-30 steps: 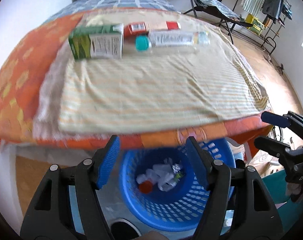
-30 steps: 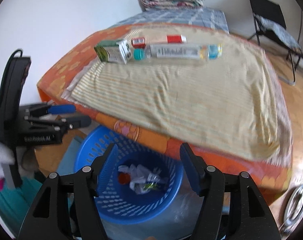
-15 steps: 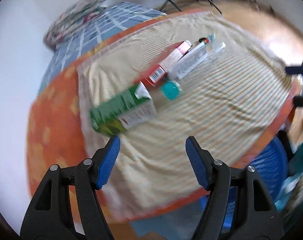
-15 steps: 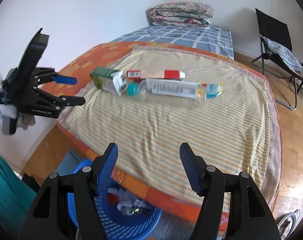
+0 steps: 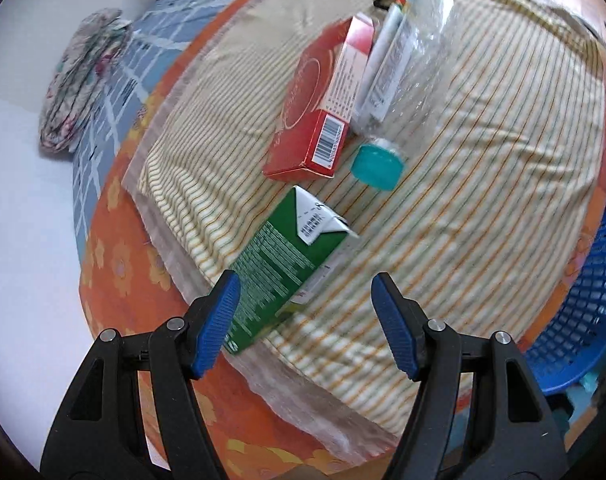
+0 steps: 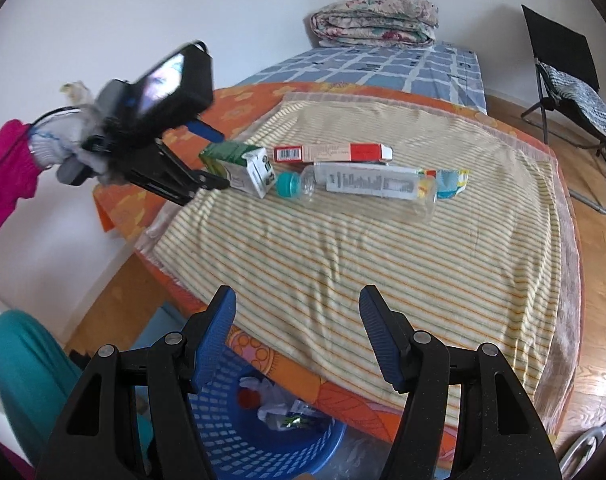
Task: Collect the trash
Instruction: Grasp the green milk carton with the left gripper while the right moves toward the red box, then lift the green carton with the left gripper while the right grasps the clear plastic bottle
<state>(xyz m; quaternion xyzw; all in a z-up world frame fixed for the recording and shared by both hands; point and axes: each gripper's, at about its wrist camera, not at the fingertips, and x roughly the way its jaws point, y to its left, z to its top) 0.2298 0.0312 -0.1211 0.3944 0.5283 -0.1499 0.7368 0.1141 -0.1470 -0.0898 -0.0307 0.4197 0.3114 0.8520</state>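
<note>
Left wrist view: left gripper (image 5: 303, 320) spread wide with nothing pinched, green carton (image 5: 283, 268) just beyond its left pad at 11 o'clock. Farther out at 12 o'clock lie a red box (image 5: 319, 108) and clear bottle (image 5: 403, 64). Right gripper (image 6: 299, 336) gapes likewise above the blue basket (image 6: 263, 436).

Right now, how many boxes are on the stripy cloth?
2: a green carton nearest the left gripper, and a long red box behind the bottle. None looks hidden.
</note>
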